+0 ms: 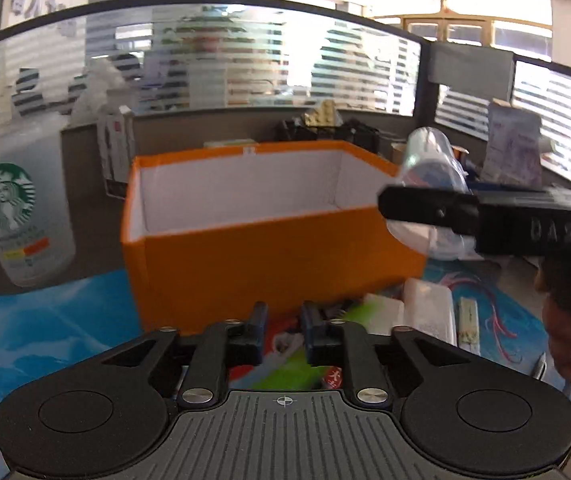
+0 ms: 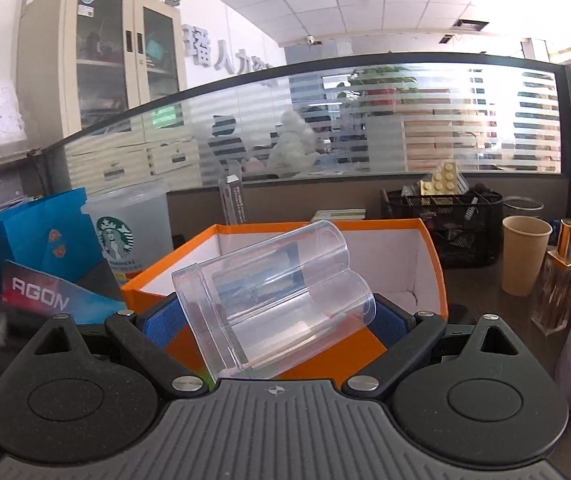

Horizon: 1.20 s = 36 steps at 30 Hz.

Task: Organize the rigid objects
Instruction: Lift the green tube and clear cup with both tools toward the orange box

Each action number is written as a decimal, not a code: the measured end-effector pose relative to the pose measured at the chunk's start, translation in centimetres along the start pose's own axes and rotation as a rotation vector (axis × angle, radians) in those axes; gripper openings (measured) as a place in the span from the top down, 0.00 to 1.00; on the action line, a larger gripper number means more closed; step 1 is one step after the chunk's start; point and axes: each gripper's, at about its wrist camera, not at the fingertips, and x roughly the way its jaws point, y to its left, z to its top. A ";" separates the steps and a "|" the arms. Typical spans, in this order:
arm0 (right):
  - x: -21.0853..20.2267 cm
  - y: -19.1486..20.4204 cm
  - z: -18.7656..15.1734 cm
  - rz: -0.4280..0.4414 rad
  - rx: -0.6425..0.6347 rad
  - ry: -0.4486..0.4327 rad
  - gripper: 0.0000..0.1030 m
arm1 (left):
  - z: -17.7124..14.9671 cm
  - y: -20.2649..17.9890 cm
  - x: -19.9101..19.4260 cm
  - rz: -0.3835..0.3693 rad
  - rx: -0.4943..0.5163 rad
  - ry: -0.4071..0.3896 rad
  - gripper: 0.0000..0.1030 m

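Observation:
An orange box (image 1: 245,256) with a white empty inside stands on the desk; it also shows in the right wrist view (image 2: 433,276). My right gripper (image 2: 273,320) is shut on a clear plastic double-tube holder (image 2: 277,300), held tilted in front of the box's near edge. In the left wrist view the right gripper (image 1: 413,216) holds the clear holder (image 1: 433,172) at the box's right corner. My left gripper (image 1: 284,320) hovers low in front of the box, fingers close together with a small gap and nothing between them.
A Starbucks cup (image 1: 17,208) stands left of the box. A white plastic case (image 1: 429,308) and a wrapped chopstick packet (image 1: 469,324) lie on the colourful mat. In the right wrist view a paper cup (image 2: 523,254), perfume bottle (image 2: 561,280), black mesh organiser (image 2: 445,216) and blue bag (image 2: 33,236) surround the box.

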 end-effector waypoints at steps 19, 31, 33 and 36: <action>-0.6 -2.0 -0.2 -0.022 0.053 -0.018 0.08 | -1.7 -1.6 5.6 -0.042 0.167 0.129 0.75; -0.7 -2.4 0.0 -0.028 0.055 -0.025 0.08 | 0.0 -2.1 1.8 -0.051 0.125 0.047 0.92; -0.7 -2.2 0.3 -0.026 0.047 -0.030 0.08 | 0.8 -1.7 0.9 -0.064 0.110 0.024 0.92; -0.6 -2.0 1.2 -0.021 0.030 -0.044 0.08 | 2.7 -1.1 -0.1 -0.067 0.095 -0.022 0.92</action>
